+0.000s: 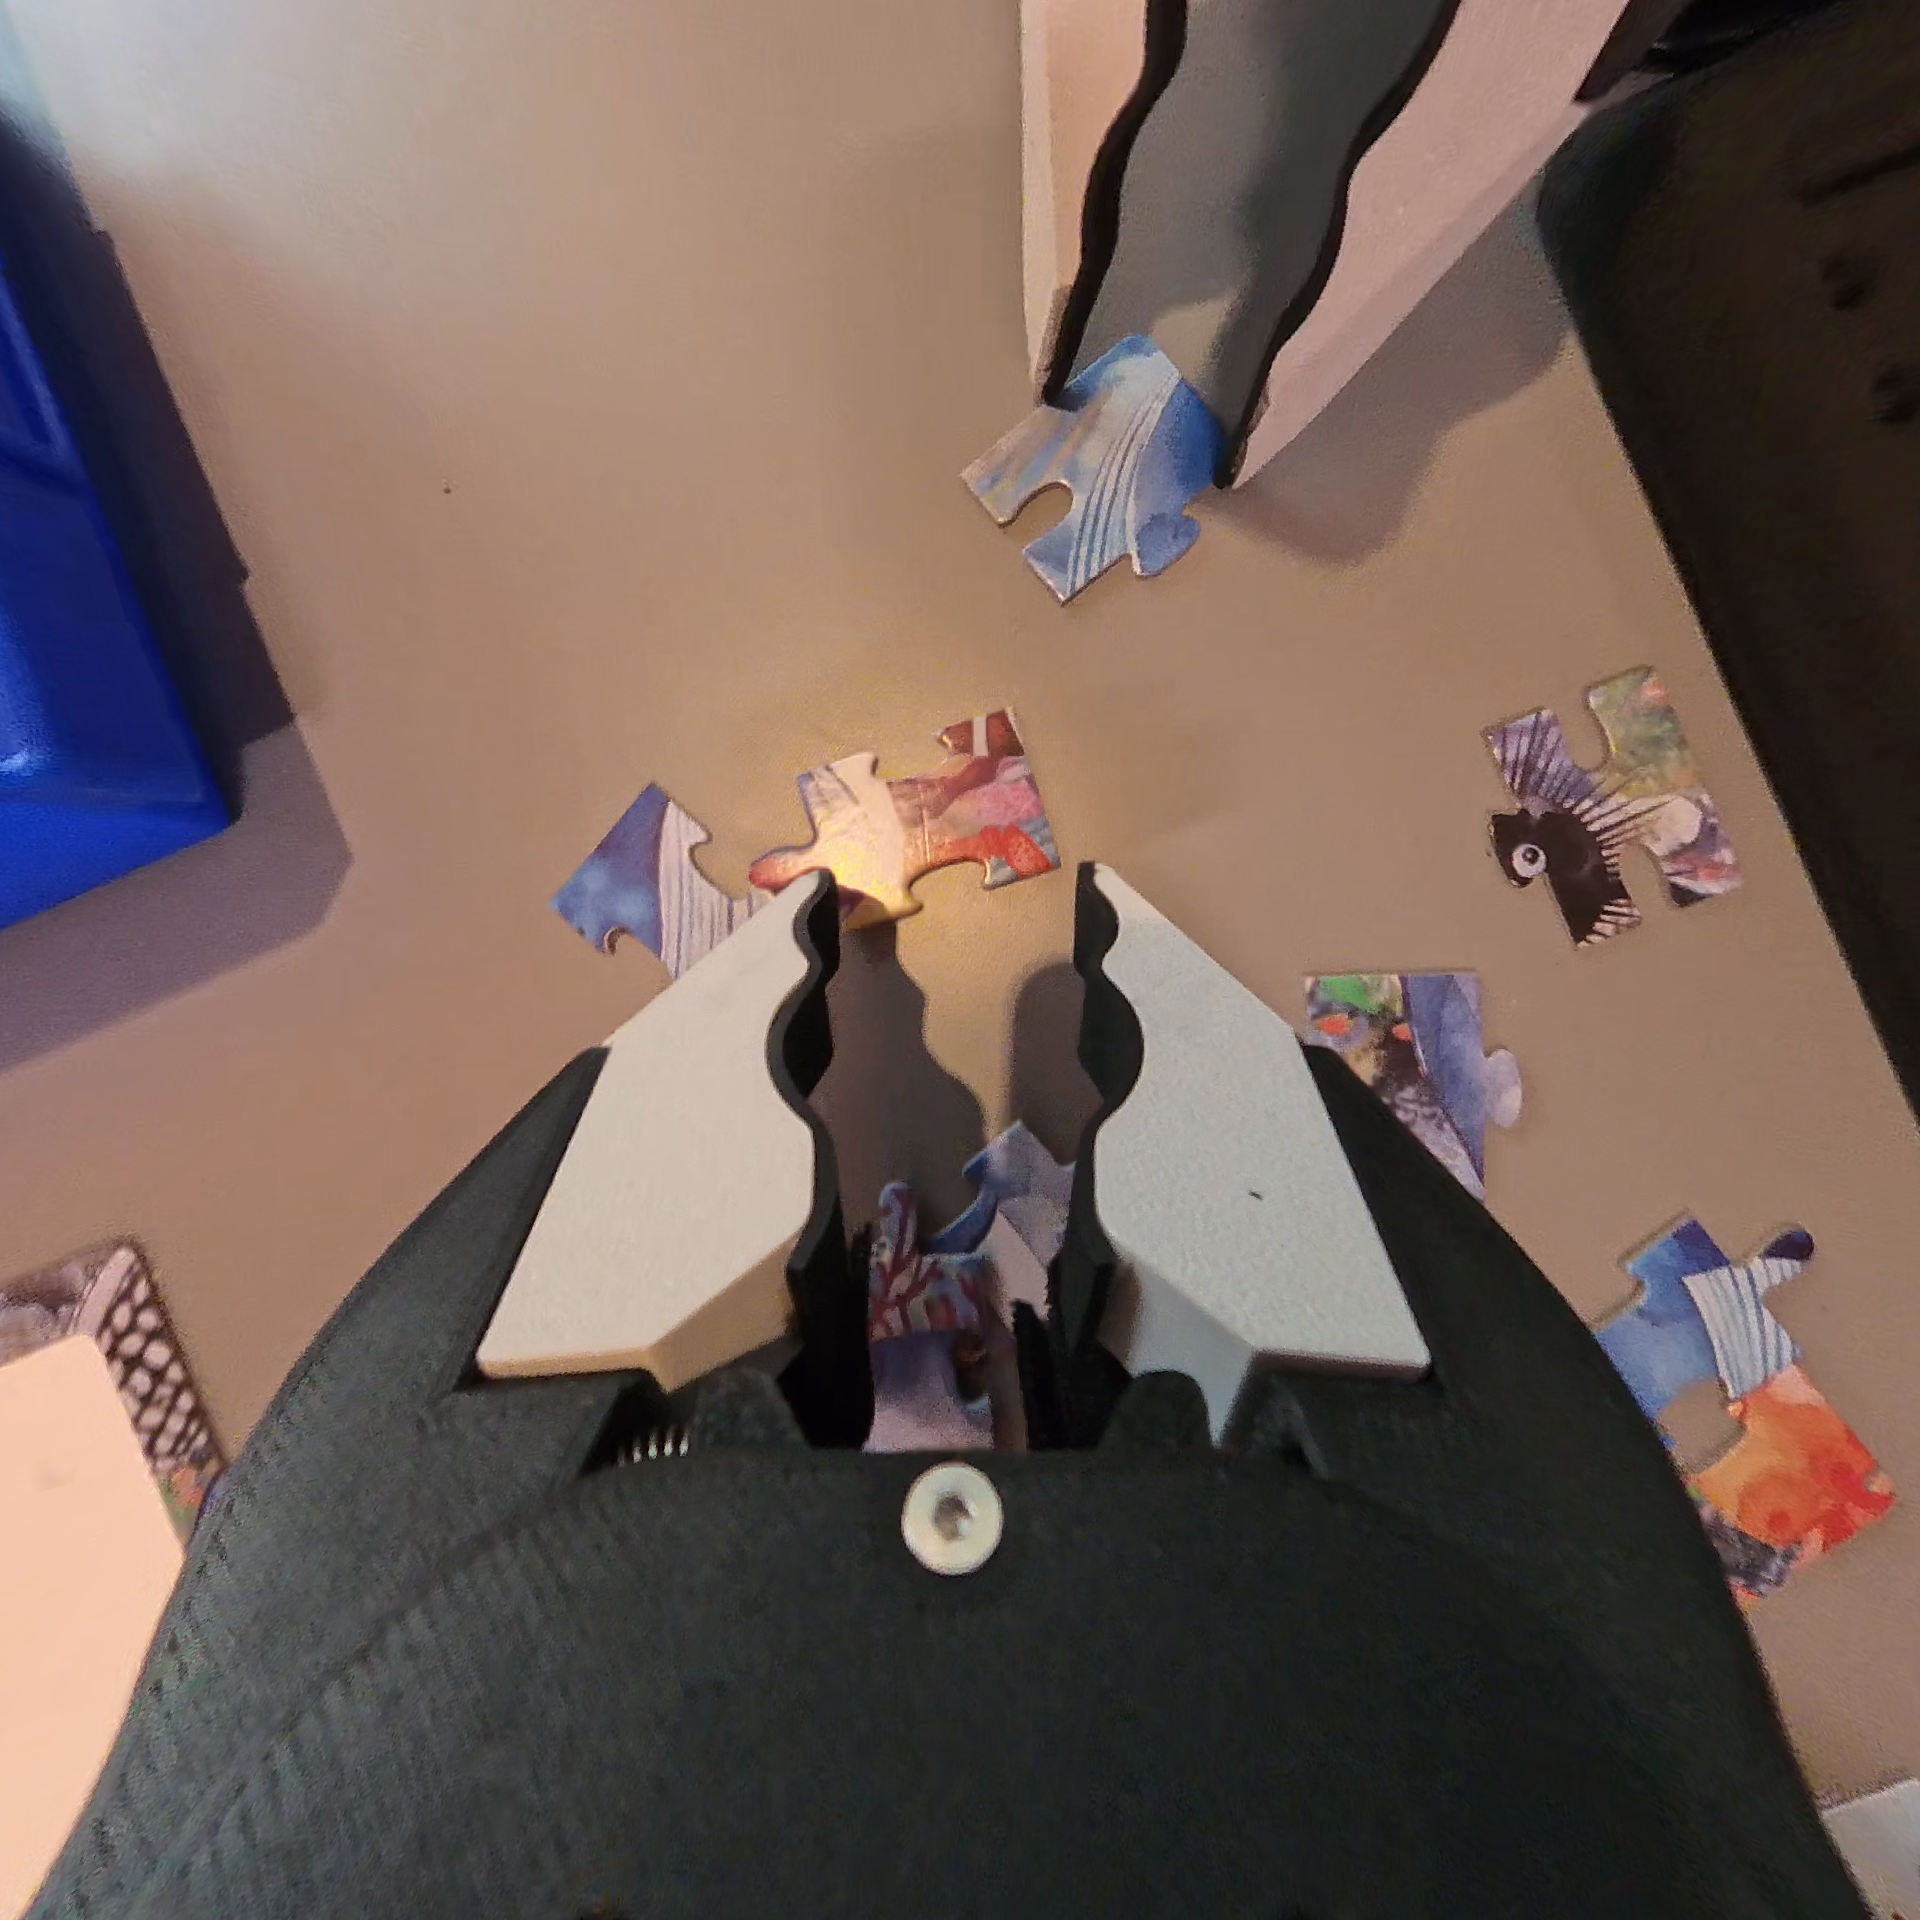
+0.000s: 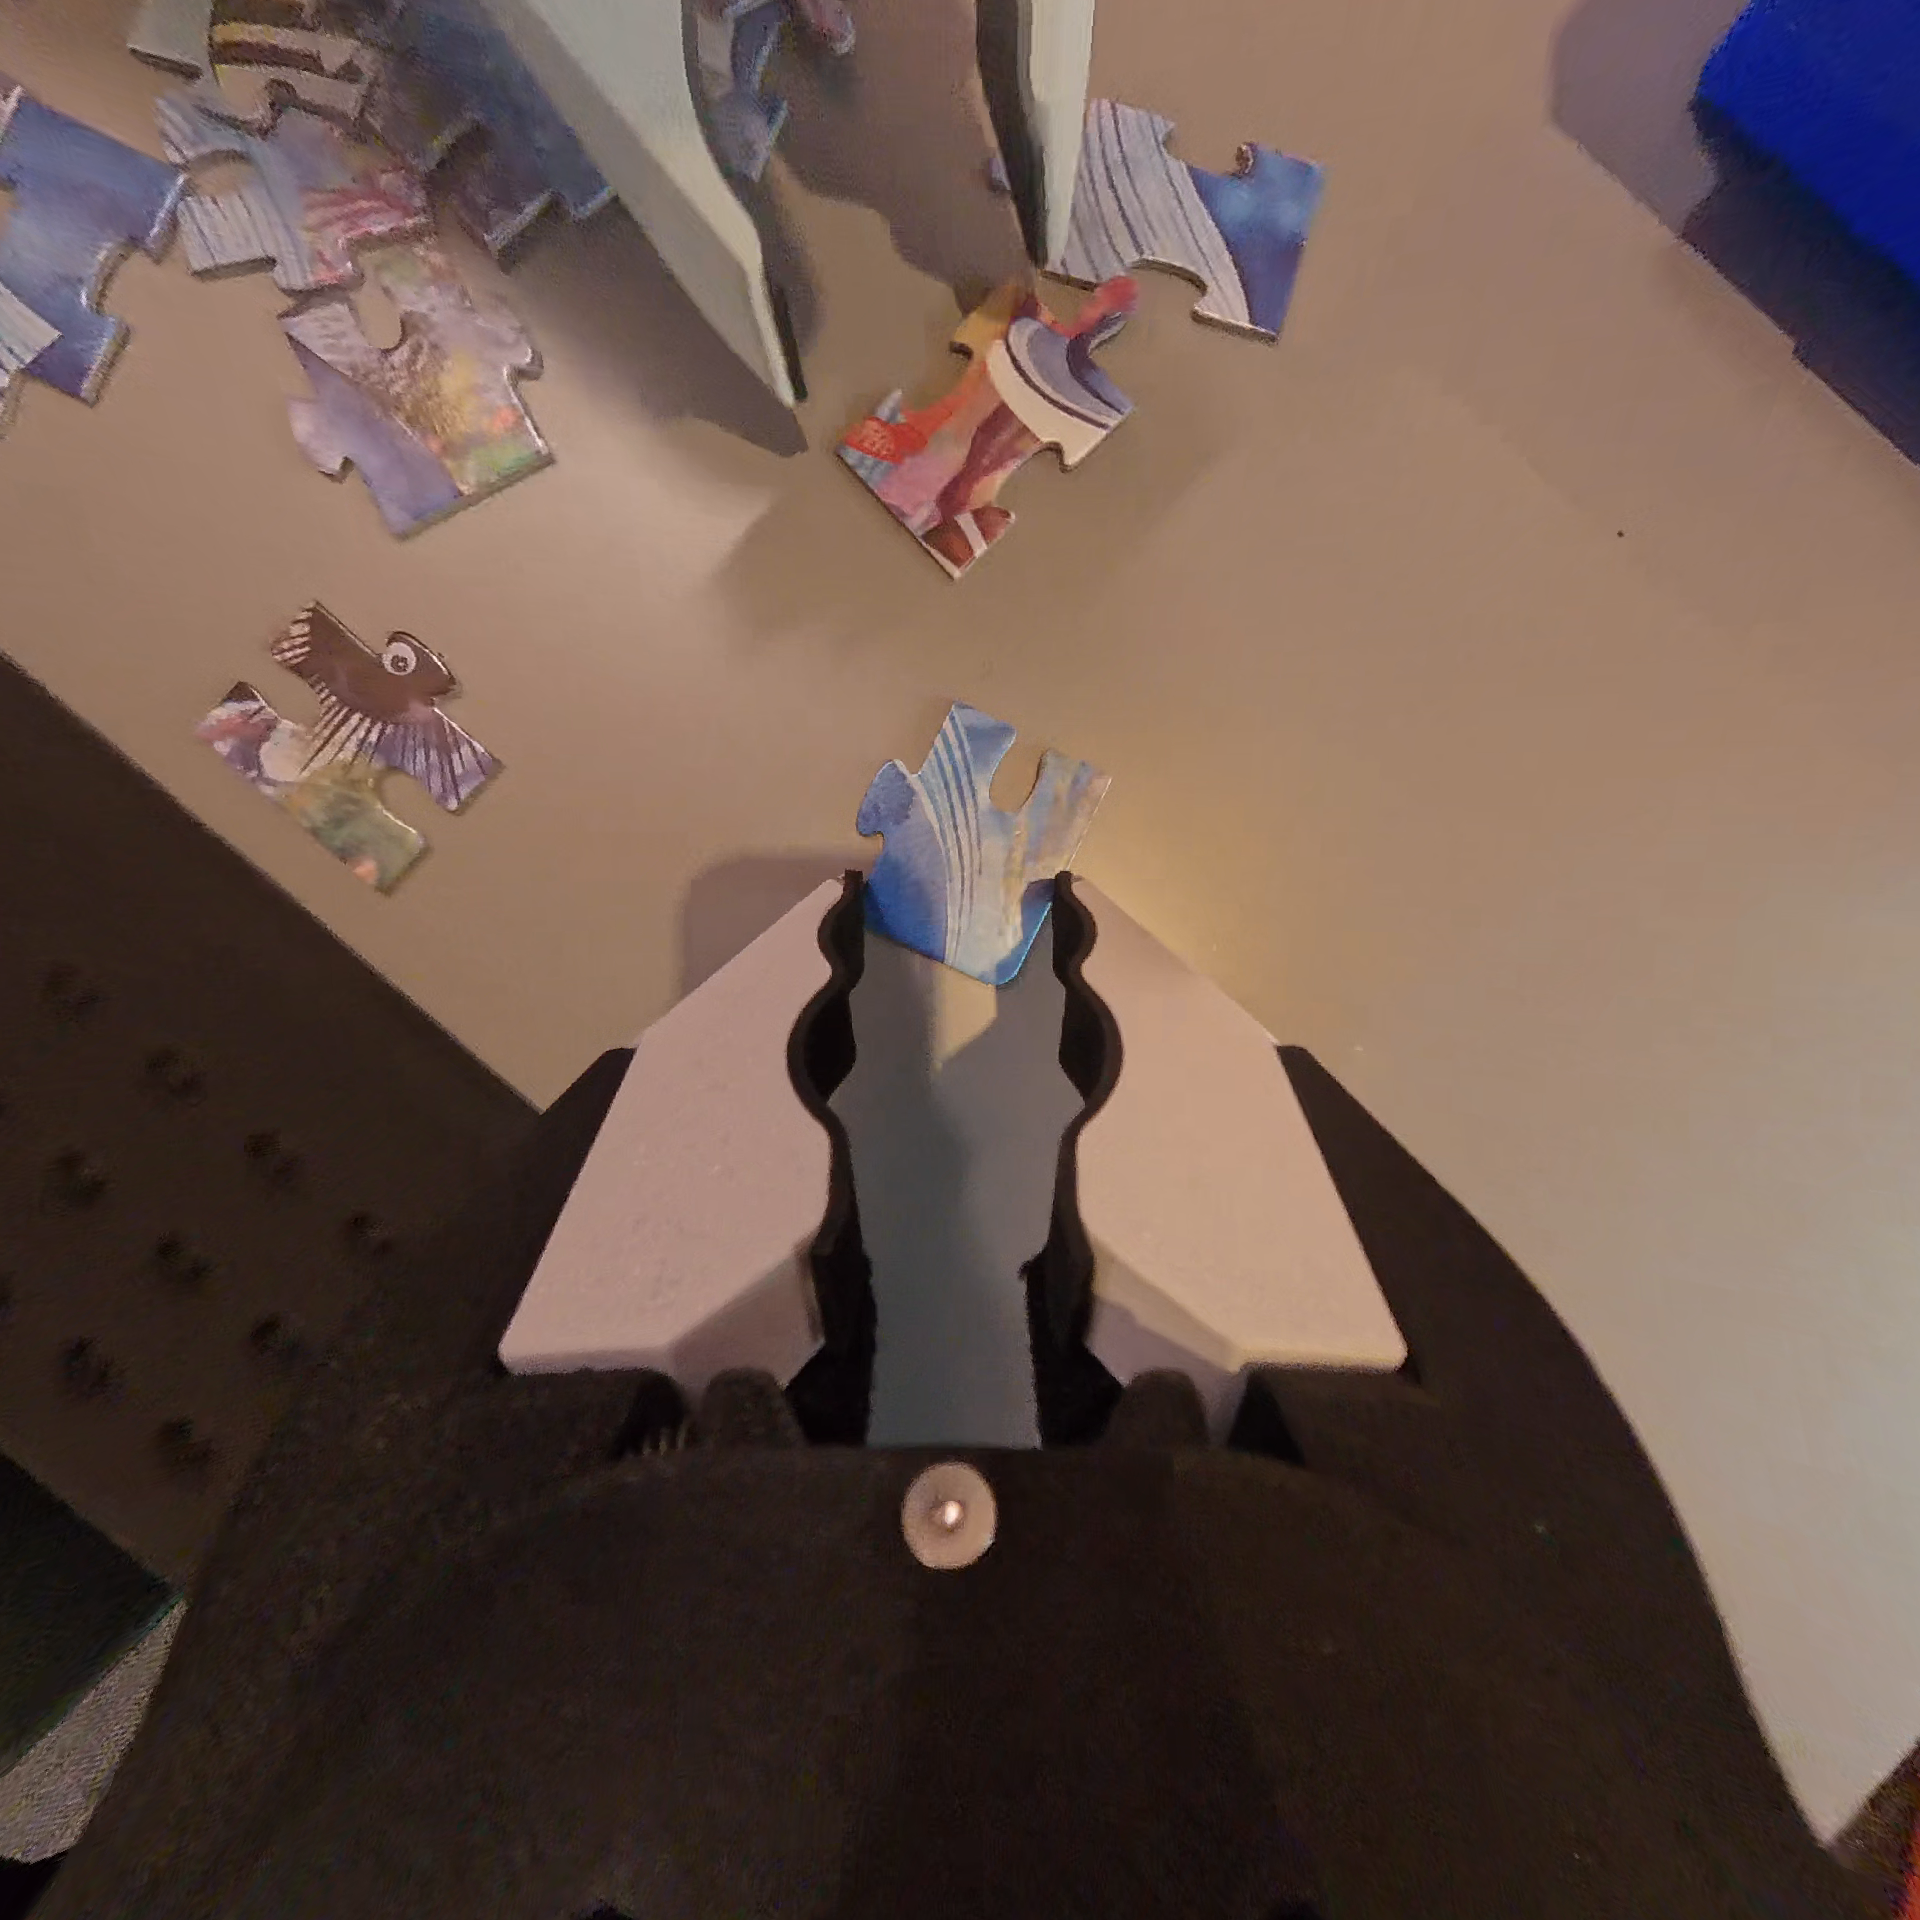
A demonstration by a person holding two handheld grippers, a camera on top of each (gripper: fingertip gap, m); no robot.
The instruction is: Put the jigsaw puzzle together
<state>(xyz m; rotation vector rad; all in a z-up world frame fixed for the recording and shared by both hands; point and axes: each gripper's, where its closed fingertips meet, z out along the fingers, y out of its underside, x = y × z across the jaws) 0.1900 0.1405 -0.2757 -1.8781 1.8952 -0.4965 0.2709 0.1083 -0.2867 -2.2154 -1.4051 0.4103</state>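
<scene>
Puzzle pieces lie loose all over the tan table (image 2: 1455, 727), and none look joined yet. Start with the blue striped piece (image 2: 971, 852), because it is closest to you. Your right gripper (image 2: 956, 894) has its two tips on each side of that piece, and they seem to squeeze its near edge. The piece looks flat on the table or only just lifted; I cannot tell which. Hold it softly so it does not bend or pop out.

A little past the blue striped piece is the red and pink piece (image 2: 977, 426). Your left gripper (image 1: 951, 904) waits right by it with its tips apart and nothing held. Use those tips to keep that piece from sliding.

I think you should slide the blue striped piece low and slowly. Turn it first so a knob faces a hole, then press down gently.

Farther to the side lies the dark fish piece (image 2: 353, 727). Leave it alone for now.
</scene>
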